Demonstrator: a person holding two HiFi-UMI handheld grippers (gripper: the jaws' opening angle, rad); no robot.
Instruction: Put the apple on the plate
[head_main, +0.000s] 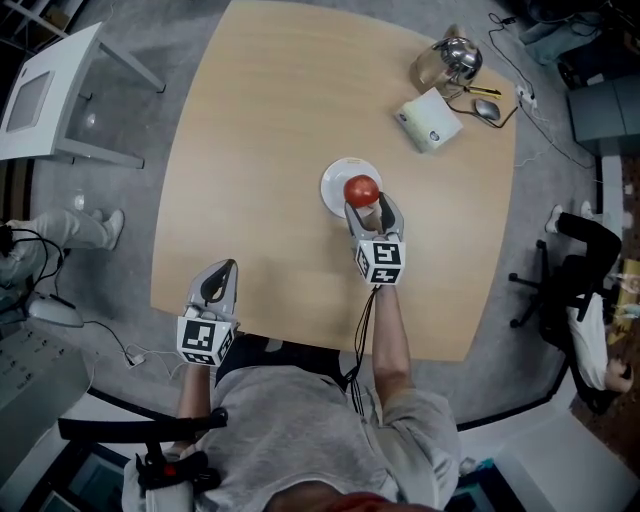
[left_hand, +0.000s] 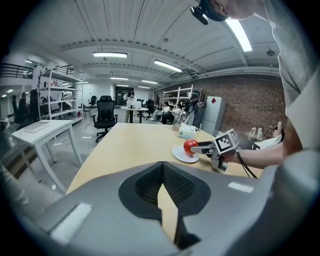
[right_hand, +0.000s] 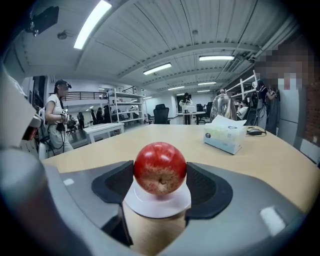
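well, the right gripper (head_main: 367, 204) has the apple (right_hand: 160, 168) clamped between its 2 pads, one on each side of the fruit, right over the white plate (head_main: 332, 186) near the middle of the wooden table (head_main: 280, 120). whether the apple's underside touches the plate or hangs just above it can't be told from any view. the plate lies directly under and a bit beyond the jaw tips, so the coming move looks like a short drop & release, not a carry.

the apple is near round w/ no real long axis. its calyx end faces back along the gripper, so the core line runs level, roughly in line w/ the jaws. it may roll a little once let go.

the left gripper (head_main: 226, 267) rests at the table's near edge, well apart from the plate, jaw tips together, nothing in them. the right hand is the nearer by far.

a pale tissue box (head_main: 428, 120) sits toward the far right corner. its small round label is too small to read. black-and-white square markers on both grippers carry no text. no brand shows on apple or plate.
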